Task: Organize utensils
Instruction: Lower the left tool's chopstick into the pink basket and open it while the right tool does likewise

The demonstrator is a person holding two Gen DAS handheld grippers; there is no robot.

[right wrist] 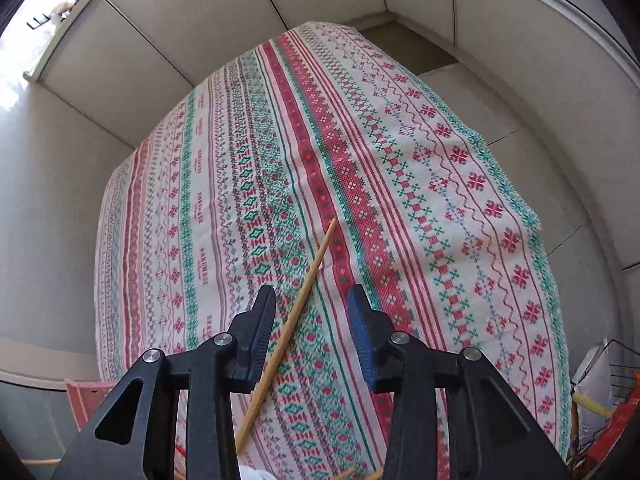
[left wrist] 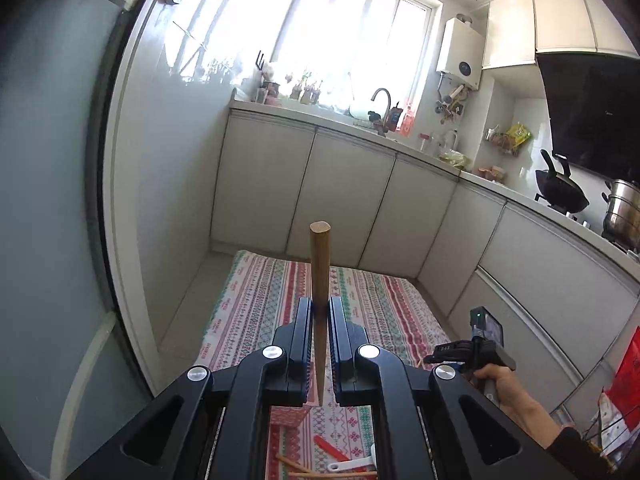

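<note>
Left wrist view: a wooden stick (left wrist: 320, 300), rounded at its top end, stands nearly upright, pinched between the pressed-together pads of the left gripper (left wrist: 320, 310) above a patterned cloth (left wrist: 256, 304) in a kitchen. Its lower tip reaches down between the gripper's arms. On the cloth below lie a red flat piece (left wrist: 332, 449), a white spoon (left wrist: 352, 465) and thin chopsticks (left wrist: 296, 467), with a pink box (left wrist: 289, 416) partly hidden behind the gripper. At right, a hand (left wrist: 502, 384) grips the handle of the other tool.

Right wrist view: a single chopstick (right wrist: 298, 308) lies slantwise on the cloth (right wrist: 400, 184), running between the spread fingers of the right gripper (right wrist: 312, 300) and closer to the left-hand finger (right wrist: 262, 320); neither pad touches it. Its thin end points away up the cloth, its thick end passes under the gripper's frame. More chopstick ends (right wrist: 344, 473) show at the bottom edge, and a pink box (right wrist: 84, 400) sits at lower left. White cabinets (right wrist: 160, 40) ring the table.
</note>
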